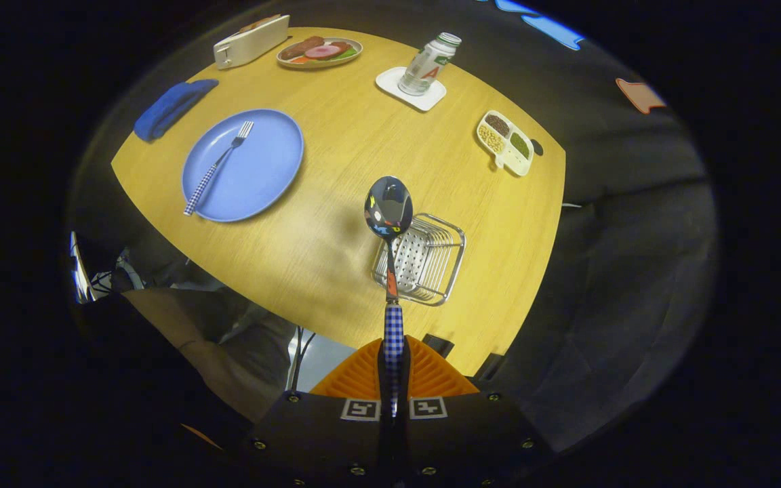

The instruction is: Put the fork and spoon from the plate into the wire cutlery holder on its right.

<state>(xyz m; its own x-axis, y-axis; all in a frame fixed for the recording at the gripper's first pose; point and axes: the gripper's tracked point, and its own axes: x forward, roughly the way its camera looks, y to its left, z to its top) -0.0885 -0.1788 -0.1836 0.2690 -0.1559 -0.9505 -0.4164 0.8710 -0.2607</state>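
The hand-held gripper (394, 369) is up above the table (356, 156), its two fingers pressed together on the checked handle of one spoon (389, 224). The spoon stands out ahead of the fingers, bowl at the far end, shiny side up, and it hangs over the near left part of the single wire cutlery holder (424, 257), which sits beyond the fingertips; whether spoon and holder touch, I cannot tell. Left of the holder and well apart from it lies one blue plate (262, 173), and on it one fork (217, 169), checked handle toward the plate's near rim, tines toward the far side. Just beyond the plate's far left lies one folded blue cloth (172, 107). At the table's far edge there is one pale oblong case (251, 42) and beside it one small plate of food (320, 51). To the right of those, one bottle (428, 64) stands on one white coaster (409, 89). Farther right sits one white divided dish (506, 144) with three filled compartments.
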